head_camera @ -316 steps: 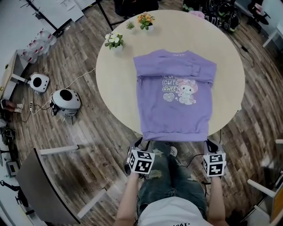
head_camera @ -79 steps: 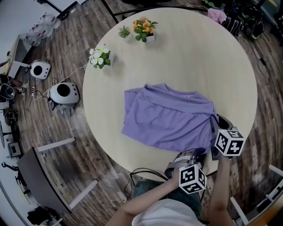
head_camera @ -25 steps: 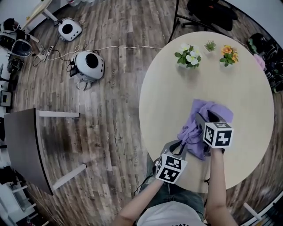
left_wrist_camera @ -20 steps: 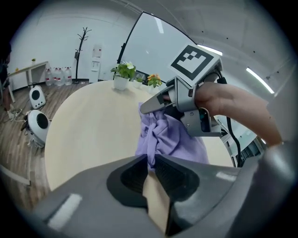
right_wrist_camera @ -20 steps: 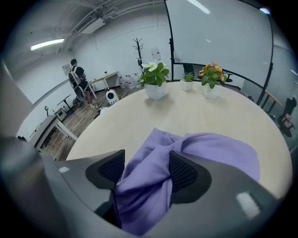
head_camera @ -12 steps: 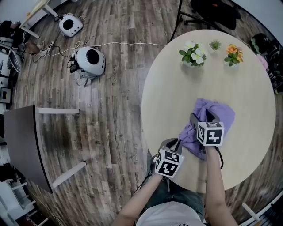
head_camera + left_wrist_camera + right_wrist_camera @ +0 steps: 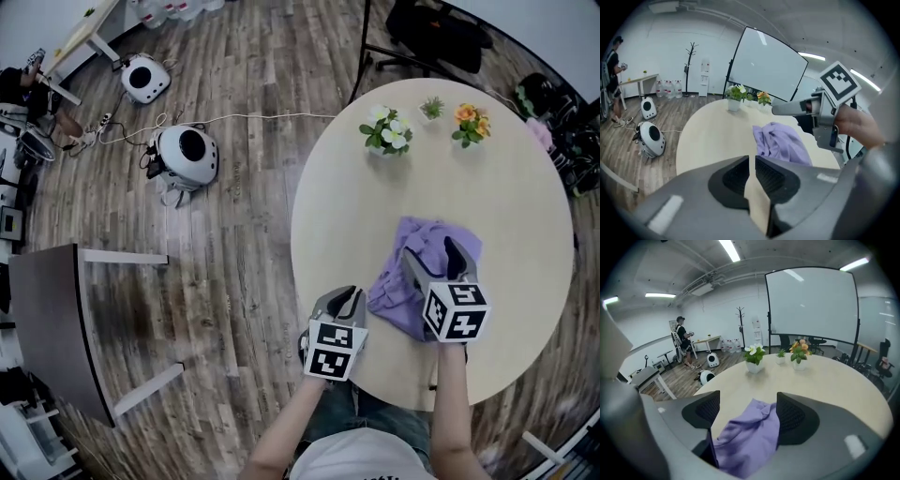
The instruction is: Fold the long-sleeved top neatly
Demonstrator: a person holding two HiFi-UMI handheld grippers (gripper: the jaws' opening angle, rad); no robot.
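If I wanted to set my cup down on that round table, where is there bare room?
Widest bare patch: right of the purple top, out to the table rim. Another lies between the top and the potted plants. The near edge is crowded: the right gripper over the top, the left gripper beside it.

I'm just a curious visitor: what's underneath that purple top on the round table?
The purple top lies bunched directly on the beige round table, which shows bare all around it. Whatever is beneath its folds is covered, and the right gripper above hides part of it.
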